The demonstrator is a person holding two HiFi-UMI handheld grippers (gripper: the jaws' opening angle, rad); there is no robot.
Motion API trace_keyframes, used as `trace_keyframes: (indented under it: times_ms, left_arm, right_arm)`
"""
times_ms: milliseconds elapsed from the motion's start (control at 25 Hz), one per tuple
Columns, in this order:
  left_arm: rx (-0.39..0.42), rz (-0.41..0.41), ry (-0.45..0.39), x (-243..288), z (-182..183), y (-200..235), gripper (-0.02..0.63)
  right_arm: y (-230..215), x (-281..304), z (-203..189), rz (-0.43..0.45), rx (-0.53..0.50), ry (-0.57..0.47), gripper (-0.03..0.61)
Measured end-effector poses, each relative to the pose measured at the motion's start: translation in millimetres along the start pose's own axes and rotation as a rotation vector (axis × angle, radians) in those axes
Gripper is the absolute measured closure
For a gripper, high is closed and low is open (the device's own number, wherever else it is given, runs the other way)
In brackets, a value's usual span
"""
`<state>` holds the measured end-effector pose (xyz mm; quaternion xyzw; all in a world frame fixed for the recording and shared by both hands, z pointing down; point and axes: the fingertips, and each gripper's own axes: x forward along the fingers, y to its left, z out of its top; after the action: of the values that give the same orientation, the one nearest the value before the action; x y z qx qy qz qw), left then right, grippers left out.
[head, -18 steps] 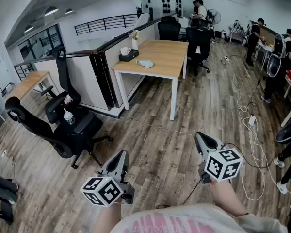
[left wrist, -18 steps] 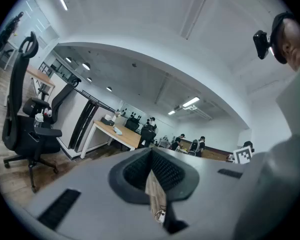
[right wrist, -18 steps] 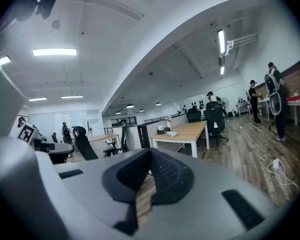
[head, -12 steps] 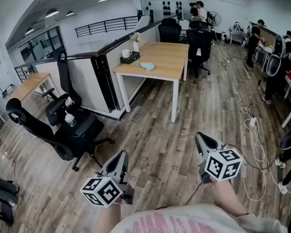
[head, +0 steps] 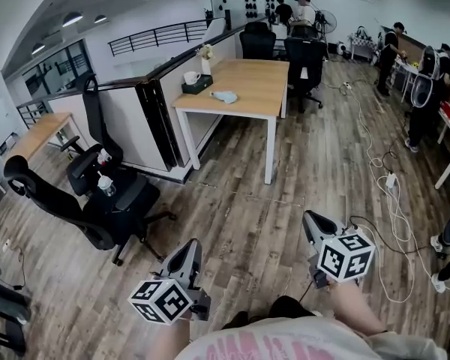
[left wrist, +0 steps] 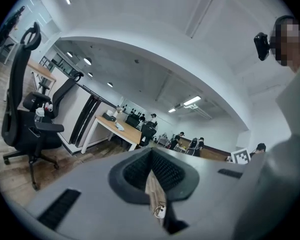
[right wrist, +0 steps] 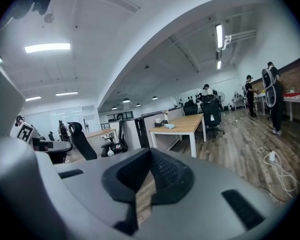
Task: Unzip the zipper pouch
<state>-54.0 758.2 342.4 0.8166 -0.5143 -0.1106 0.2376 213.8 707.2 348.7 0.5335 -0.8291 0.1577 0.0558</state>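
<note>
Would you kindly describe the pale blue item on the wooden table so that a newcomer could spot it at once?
Find the light wooden table with white legs beside the dark partition. On its top, apart from the black box and white mug at the partition edge, lies the pale blue pouch. It is the only flat, blue thing there.

The pale blue thing on the wooden table is too small to tell whether it is a pouch or a cloth. The head view's lower edge cuts off the right forearm, and its left edge cuts off a black chair.
</note>
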Motion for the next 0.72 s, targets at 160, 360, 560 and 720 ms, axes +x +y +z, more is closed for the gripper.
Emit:
trace_keyframes:
  times_ms: [160,360,560,720]
  left_arm:
    - [-0.025,0.005,0.016,2.0,-12.1,11.5,0.612]
    - [-0.065,0.023,0.026,18.0,-18.3,32.6,0.612]
    - [-0.065,0.022,0.024,58.7,-12.2,45.0,0.611]
    - [-0.044,0.032,0.003,104.2,8.5,54.1,0.612]
  right_arm:
    - [-2.3,15.5,-12.5,0.004,0.034,0.025,0.581]
    - [-3.7,45.2,-16.3,0.005,0.016,0.053,0.581]
    - [-19.9,91.0,-11.3,0.036,0.033,0.068,0.581]
    - [-41.4,140.6,5.8,0.067,0.053,0.069,0.581]
